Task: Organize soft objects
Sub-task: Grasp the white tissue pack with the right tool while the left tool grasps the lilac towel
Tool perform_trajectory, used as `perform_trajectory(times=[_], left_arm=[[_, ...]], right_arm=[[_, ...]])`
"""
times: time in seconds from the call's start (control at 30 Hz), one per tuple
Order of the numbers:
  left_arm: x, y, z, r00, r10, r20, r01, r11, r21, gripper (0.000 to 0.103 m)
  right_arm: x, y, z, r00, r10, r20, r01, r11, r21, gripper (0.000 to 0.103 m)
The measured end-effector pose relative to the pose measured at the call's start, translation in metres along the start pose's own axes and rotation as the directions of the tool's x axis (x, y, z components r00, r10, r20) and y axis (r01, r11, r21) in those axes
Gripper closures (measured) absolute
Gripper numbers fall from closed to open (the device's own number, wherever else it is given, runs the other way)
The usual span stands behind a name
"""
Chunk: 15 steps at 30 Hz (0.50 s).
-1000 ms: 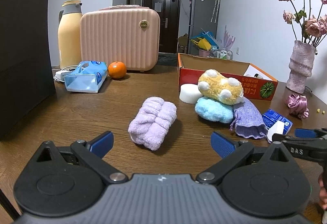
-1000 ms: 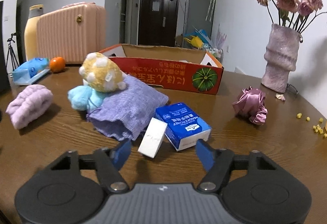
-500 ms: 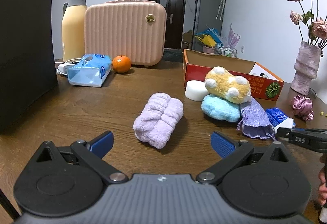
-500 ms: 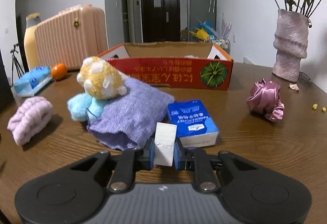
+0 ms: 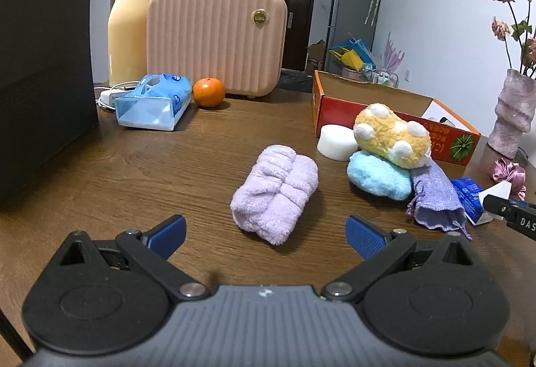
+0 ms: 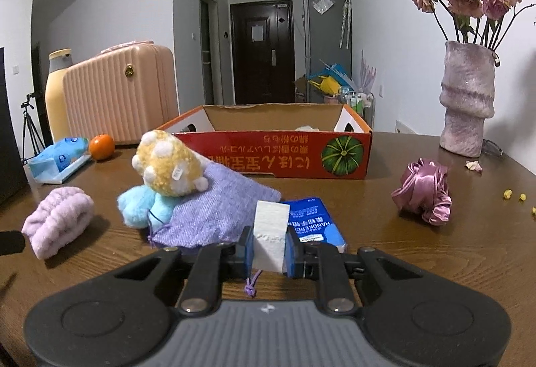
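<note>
White walls (image 6: 134, 15), dark door (image 6: 263, 52) at hallway end, grey fridge (image 5: 351, 15) nearby, wood table (image 5: 167, 166).

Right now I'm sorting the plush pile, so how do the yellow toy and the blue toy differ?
The yellow plush toy has white spots; the blue plush toy is plain. The yellow one lies on top, tilted; the blue one sits beneath it on the table. Both are fluffy and touch the purple pouch.

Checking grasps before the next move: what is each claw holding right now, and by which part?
The right claw pinches the white sponge block by its lower end, flat sides between the pads. The left claw is open and holds nothing.
</note>
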State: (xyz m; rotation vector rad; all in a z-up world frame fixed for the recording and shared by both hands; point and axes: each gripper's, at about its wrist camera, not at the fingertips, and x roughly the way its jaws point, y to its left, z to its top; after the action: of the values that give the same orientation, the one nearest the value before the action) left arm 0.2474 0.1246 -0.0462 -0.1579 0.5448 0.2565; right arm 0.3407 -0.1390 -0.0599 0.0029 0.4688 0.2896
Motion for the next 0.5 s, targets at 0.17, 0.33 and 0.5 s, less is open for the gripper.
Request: perform_trajectory(times=[0.17,0.33,0.5], left_arm=[[0.009,-0.001,0.006,1.000,0.015,0.021,-0.016,0.999,0.040,0.000],[0.030,-0.003,0.014,1.000,0.019,0.014,-0.021,0.994,0.105,0.000],[0.059,-0.009,0.020,0.999,0.027,-0.027,-0.022,0.987,0.158,0.000]], right_arm=[[-0.001,0.001,0.000,1.000,0.002,0.022,-0.001,1.000,-0.017,0.085],[0.000,-0.004,0.002,0.999,-0.004,0.036,0.005,1.000,-0.018,0.085],[0.002,-0.013,0.004,0.999,-0.022,0.049,0.023,1.000,-0.011,0.085]])
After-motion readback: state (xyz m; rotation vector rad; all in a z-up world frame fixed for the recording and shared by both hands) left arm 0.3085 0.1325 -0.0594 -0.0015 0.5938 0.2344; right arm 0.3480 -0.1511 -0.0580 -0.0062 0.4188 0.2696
